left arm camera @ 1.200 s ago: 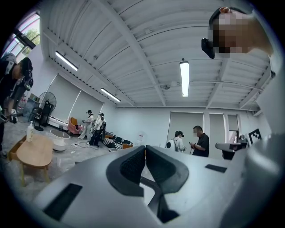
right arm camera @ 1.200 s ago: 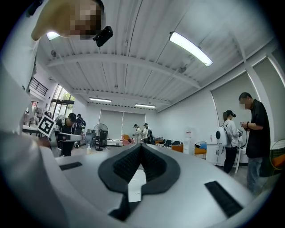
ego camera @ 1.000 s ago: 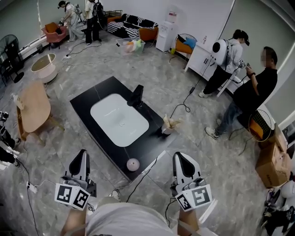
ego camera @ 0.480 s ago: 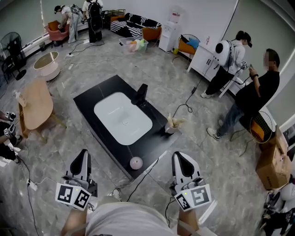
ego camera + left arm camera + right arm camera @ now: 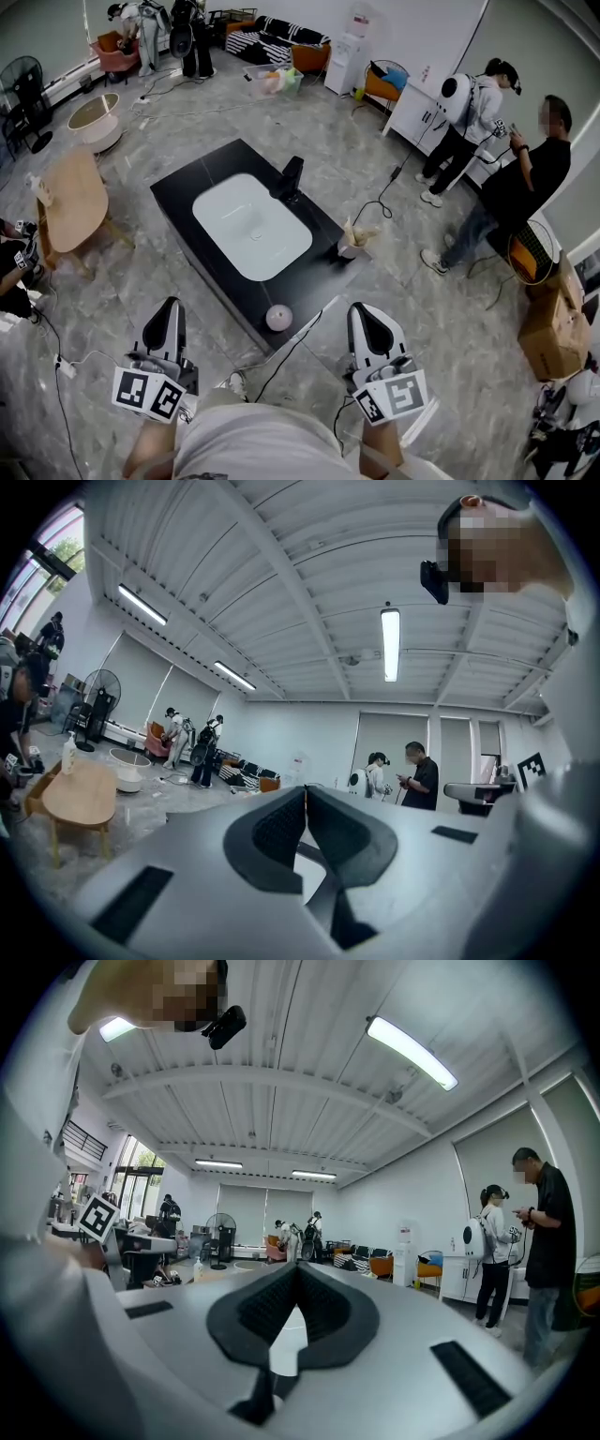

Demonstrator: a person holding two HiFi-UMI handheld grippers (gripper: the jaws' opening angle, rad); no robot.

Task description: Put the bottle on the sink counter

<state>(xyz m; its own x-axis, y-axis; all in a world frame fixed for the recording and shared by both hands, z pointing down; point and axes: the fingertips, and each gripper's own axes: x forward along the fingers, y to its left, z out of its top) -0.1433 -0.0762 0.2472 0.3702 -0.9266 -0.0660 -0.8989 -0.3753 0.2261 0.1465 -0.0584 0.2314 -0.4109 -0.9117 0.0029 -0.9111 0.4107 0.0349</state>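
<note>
A small clear bottle (image 5: 39, 191) stands on the round wooden table (image 5: 75, 211) at the left, far from both grippers; it also shows as a bottle (image 5: 68, 753) in the left gripper view. The black sink counter (image 5: 202, 183) with its white basin (image 5: 251, 228) and black faucet (image 5: 292, 178) lies ahead. My left gripper (image 5: 171, 309) and right gripper (image 5: 362, 315) are held side by side short of the counter's near corner. Both point level, with jaws shut and nothing between them, as the left gripper (image 5: 305, 791) and right gripper (image 5: 297, 1267) show in their own views.
A pink ball (image 5: 278, 317) sits at the counter's near corner and a cup with paper (image 5: 354, 240) on its right edge. Cables (image 5: 384, 202) run over the floor. Two people (image 5: 525, 183) stand at the right, others (image 5: 155, 23) far back, one crouches at the left edge (image 5: 11, 272).
The counter and floor have slid slightly up in the head view as I moved a little towards them. Both grippers stay shut and keep their place at the frame's bottom.
</note>
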